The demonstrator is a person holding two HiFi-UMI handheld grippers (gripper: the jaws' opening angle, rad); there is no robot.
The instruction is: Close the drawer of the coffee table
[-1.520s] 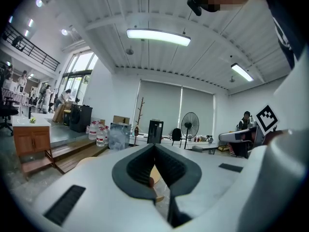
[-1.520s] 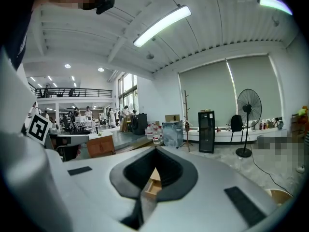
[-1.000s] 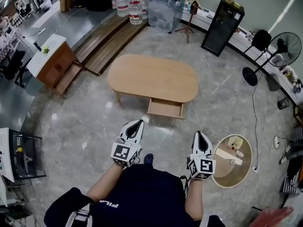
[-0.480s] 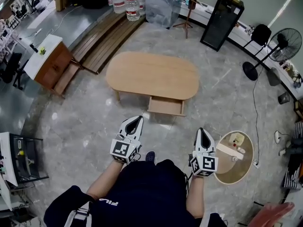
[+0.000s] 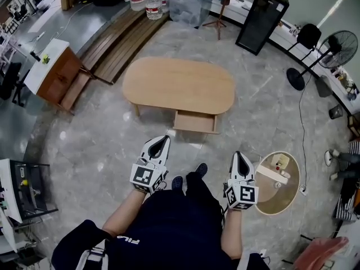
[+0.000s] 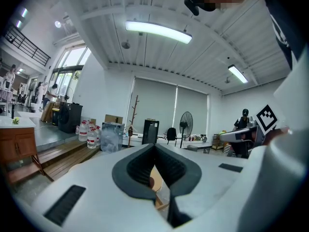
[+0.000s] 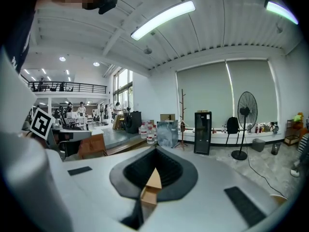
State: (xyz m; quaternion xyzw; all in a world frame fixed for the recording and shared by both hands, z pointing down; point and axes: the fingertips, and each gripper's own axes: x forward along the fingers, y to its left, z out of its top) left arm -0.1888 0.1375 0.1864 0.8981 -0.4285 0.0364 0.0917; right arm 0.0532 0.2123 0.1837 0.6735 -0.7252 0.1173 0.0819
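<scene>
Heads-up: your left gripper (image 5: 163,144) is closed with nothing in it, well short of the desk (image 5: 179,83). The drawer (image 5: 195,122) hangs open at your 12 o'clock, on the desk's near side. Your right gripper (image 5: 241,156) is closed and empty too. I'd step in, set both tips on the drawer front, and push evenly toward 12.

White left gripper (image 5: 162,142), right gripper (image 5: 239,156), navy shirt (image 5: 169,229)
</scene>
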